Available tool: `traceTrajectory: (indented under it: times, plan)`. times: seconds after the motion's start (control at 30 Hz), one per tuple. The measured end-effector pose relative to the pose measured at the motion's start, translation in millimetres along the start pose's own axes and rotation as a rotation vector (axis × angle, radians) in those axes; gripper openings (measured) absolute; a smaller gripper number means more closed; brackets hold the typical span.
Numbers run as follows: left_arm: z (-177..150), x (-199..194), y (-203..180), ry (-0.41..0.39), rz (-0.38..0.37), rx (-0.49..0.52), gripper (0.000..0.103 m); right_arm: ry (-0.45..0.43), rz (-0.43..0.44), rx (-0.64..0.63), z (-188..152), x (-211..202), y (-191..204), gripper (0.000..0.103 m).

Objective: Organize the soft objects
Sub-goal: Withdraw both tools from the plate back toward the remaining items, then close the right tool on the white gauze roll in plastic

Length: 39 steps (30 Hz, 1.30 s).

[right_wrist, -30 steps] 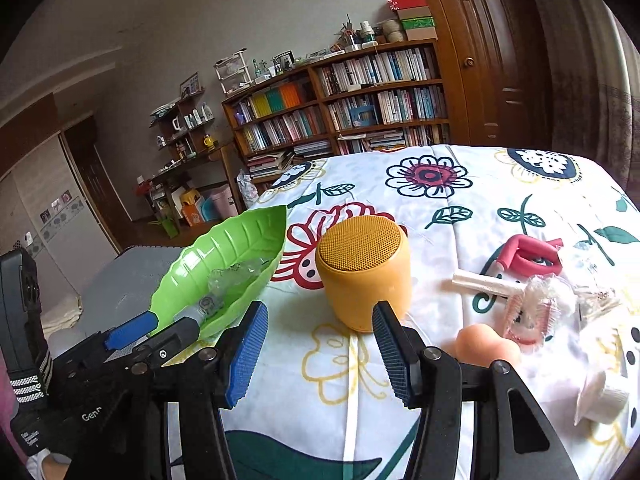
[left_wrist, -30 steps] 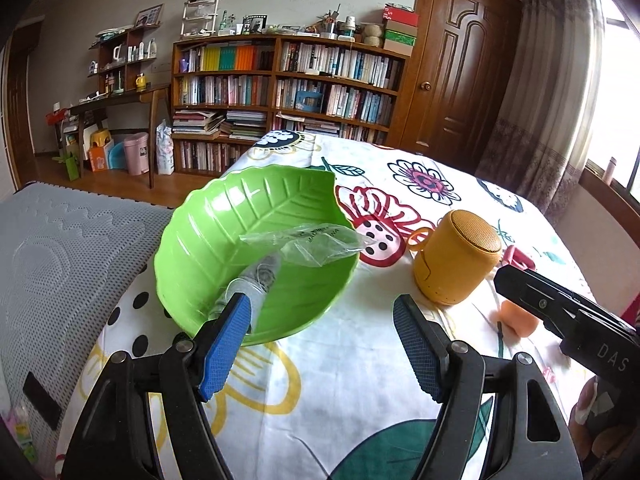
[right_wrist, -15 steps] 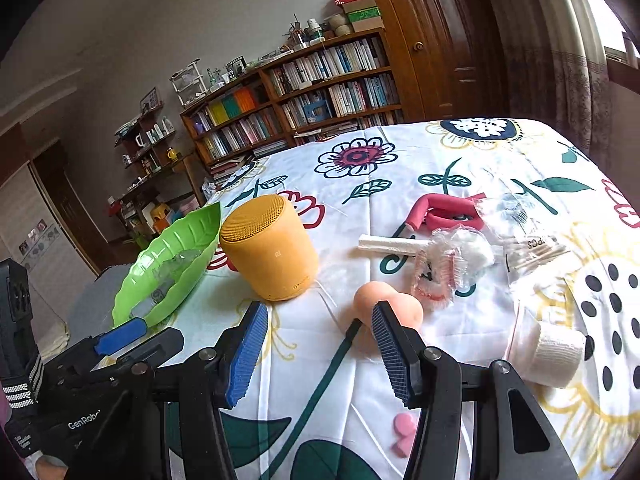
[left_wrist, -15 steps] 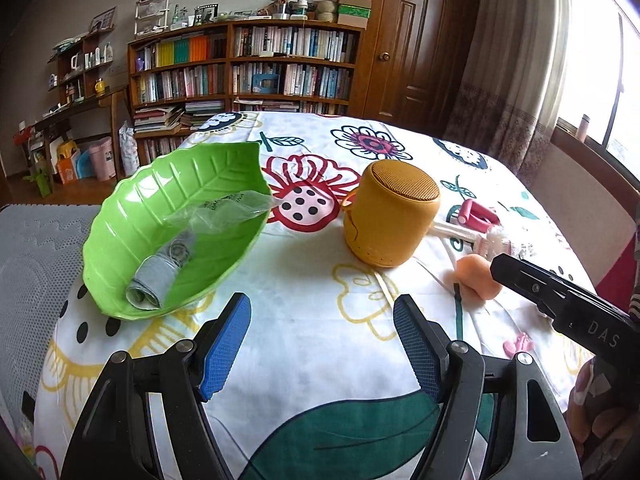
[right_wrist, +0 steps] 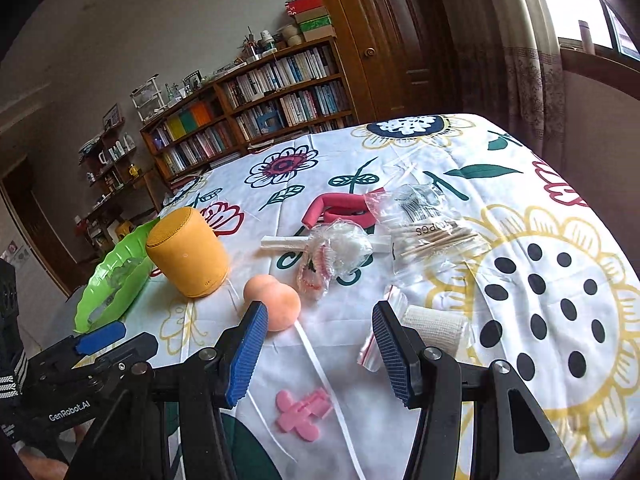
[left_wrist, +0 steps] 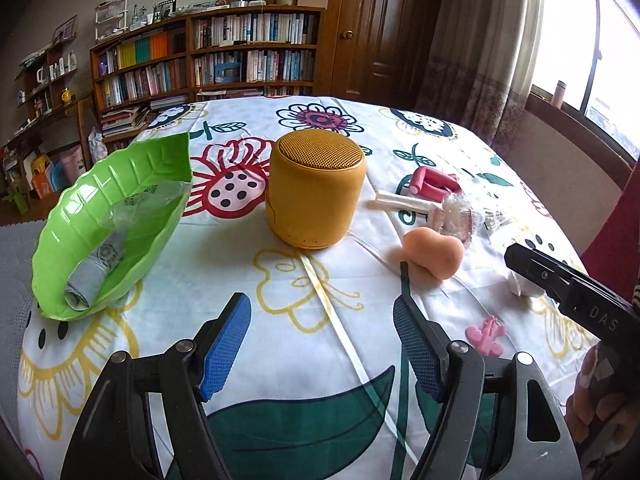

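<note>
Left gripper: fingers stood wide apart and held nothing, hovering low over the flowered cloth of the counter.
Right gripper: fingers likewise spread wide and empty; its black body showed at the right edge of the left wrist view.
Peach sponge: gourd-shaped, lying on the cloth just beyond the right gripper's left finger, not gripped.
Bandage roll: white, lying in a small zip bag just beyond the right gripper's right finger.
Pink clip: flat on the cloth, below and between the right gripper's fingers.
Yellow speaker: upright, ahead of the left gripper, between the green dish and the sponge.
Green leaf dish: at the left of the counter, holding a rolled grey cloth and a crumpled clear bag.
Farther items: a bagged shower cap lay across a white stick; a red foam curler lay behind them; a bag of cotton swabs lay to the right.
Room: bookshelf and wooden door behind the counter.
</note>
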<state>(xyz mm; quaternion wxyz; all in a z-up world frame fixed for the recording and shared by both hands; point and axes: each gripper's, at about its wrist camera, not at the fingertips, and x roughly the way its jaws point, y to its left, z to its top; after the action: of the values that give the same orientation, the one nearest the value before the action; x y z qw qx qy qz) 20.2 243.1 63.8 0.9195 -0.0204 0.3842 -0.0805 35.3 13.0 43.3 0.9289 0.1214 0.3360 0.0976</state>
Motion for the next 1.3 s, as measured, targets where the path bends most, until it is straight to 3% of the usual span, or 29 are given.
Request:
traceTrajectory:
  times: [0.4,0.6,1.1,1.2,1.3]
  plan:
    - [-1,12,-28,0.043,-0.031,0.049,0.075,-0.015,-0.132,0.038,-6,-12,-41,0.058]
    - [-1,15,-38,0.050,-0.033,0.064,0.075,0.014,-0.138,0.058,-7,-5,-51,0.061]
    - [12,36,-55,0.067,-0.036,0.097,0.075,0.061,-0.022,0.082,-12,11,-53,0.065]
    - [16,42,-57,0.075,-0.047,0.099,0.075,0.082,-0.010,0.071,-15,16,-52,0.051]
    - [19,48,-62,0.078,-0.053,0.106,0.075,0.084,-0.001,0.079,-16,17,-53,0.049]
